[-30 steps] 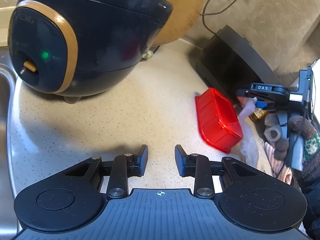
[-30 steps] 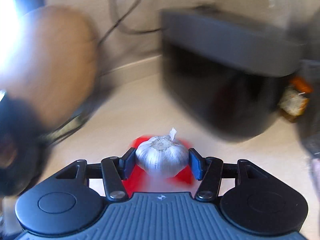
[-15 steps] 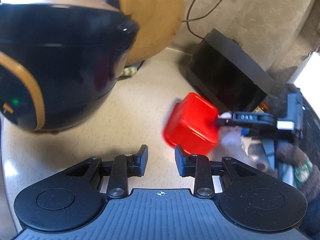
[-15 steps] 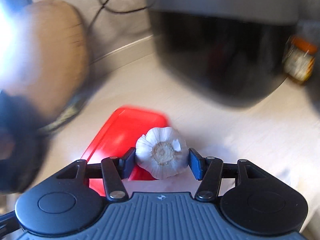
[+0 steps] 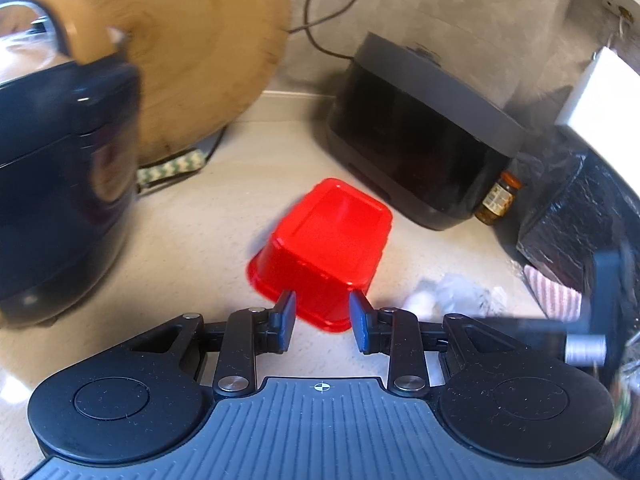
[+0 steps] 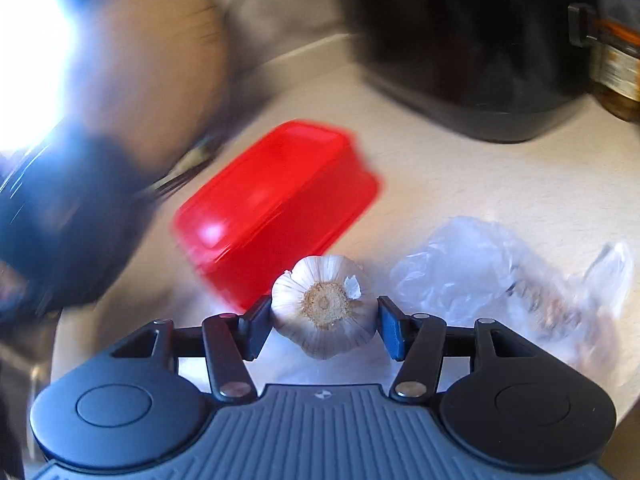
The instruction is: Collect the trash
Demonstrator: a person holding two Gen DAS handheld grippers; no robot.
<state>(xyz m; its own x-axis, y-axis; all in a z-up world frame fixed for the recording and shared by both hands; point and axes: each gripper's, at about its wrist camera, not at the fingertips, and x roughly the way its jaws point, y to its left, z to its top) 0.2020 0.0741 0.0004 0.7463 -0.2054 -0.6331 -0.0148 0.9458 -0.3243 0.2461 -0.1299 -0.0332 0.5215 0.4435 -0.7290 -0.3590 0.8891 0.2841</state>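
Observation:
A red plastic tub (image 5: 324,248) lies upside down on the beige counter, just beyond my left gripper (image 5: 322,318), which is open and empty with its fingertips near the tub's near edge. It also shows in the right wrist view (image 6: 272,204), blurred. My right gripper (image 6: 324,320) is shut on a white garlic bulb (image 6: 326,306), root end facing the camera, held above the counter. A crumpled clear plastic bag (image 6: 504,276) lies on the counter to the right of the garlic; it also shows in the left wrist view (image 5: 460,294).
A dark rice cooker (image 5: 60,184) stands at the left, with a round wooden board (image 5: 200,60) leaning behind it. A black appliance (image 5: 424,136) stands at the back, a small jar (image 5: 498,200) beside it. A black block (image 5: 568,216) and striped cloth (image 5: 552,296) are at the right.
The left gripper has swung right and towards the red tub, which now lies just ahead of its fingers. The right gripper, still holding the garlic, has tilted down, bringing the plastic bag into view.

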